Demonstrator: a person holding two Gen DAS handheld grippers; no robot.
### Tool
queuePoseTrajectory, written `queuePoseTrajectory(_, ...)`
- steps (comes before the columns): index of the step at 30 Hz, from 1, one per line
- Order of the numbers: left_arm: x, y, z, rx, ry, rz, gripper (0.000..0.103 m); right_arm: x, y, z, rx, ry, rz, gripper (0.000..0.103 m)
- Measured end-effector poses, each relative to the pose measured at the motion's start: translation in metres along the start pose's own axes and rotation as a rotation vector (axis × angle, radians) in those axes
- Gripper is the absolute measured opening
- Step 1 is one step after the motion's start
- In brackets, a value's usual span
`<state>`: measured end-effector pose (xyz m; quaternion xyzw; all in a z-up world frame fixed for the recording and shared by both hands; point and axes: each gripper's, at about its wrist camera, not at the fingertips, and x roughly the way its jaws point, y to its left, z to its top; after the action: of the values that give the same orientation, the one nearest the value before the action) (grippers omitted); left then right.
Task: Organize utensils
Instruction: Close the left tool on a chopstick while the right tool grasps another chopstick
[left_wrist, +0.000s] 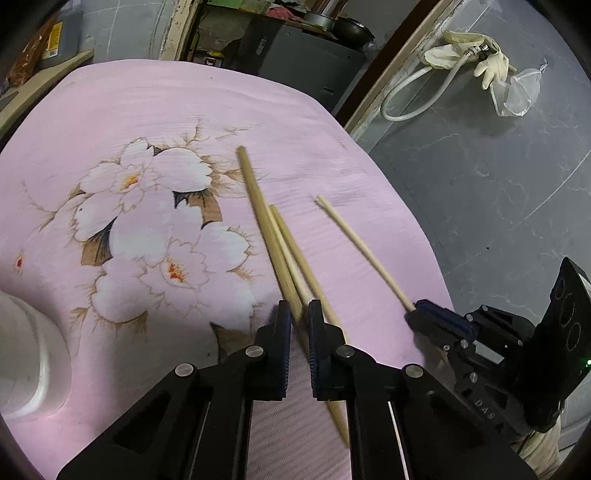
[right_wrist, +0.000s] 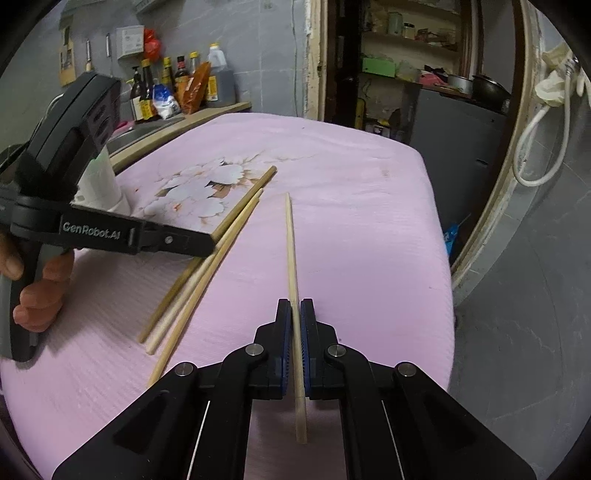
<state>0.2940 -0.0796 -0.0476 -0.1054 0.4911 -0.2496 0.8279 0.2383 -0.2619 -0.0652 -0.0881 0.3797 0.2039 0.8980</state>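
Three wooden chopsticks (left_wrist: 266, 221) lie bunched on the pink flowered tablecloth (left_wrist: 110, 110). My left gripper (left_wrist: 298, 310) is shut on the bunch near its lower end. The thick chopstick and a pale one sit between the pads, and the third runs under the right finger. A single chopstick (right_wrist: 291, 251) lies apart to the right, and my right gripper (right_wrist: 295, 306) is shut on it near its thick end. From the right wrist view the left gripper (right_wrist: 207, 242) reaches in over the bunch (right_wrist: 195, 280). The left wrist view shows the right gripper (left_wrist: 424, 317) at the end of the single chopstick (left_wrist: 362, 251).
A white cylindrical container (left_wrist: 29, 362) (right_wrist: 103, 184) stands at the table's left. A person's hand (right_wrist: 40, 295) holds the left gripper's handle. Sauce bottles (right_wrist: 177, 88) line a counter behind. The table's right edge (right_wrist: 443, 258) drops to grey floor with a hose and gloves (left_wrist: 469, 55).
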Motion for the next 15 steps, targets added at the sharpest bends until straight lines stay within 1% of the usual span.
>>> queuePoseTrajectory(8,-0.019,0.004,-0.018,0.004,0.02,0.014,0.004,-0.008,-0.003,-0.009,0.021,0.007,-0.016,0.002)
queuePoseTrajectory(11,-0.036,0.005,-0.034,0.025,0.027,0.029,0.004,-0.014,-0.003,-0.016,0.027,0.017,-0.014,0.002)
queuePoseTrajectory(15,-0.049,0.002,-0.043,0.058,0.042,0.042,0.004,-0.017,0.002,-0.017,0.02,0.048,0.001,0.004)
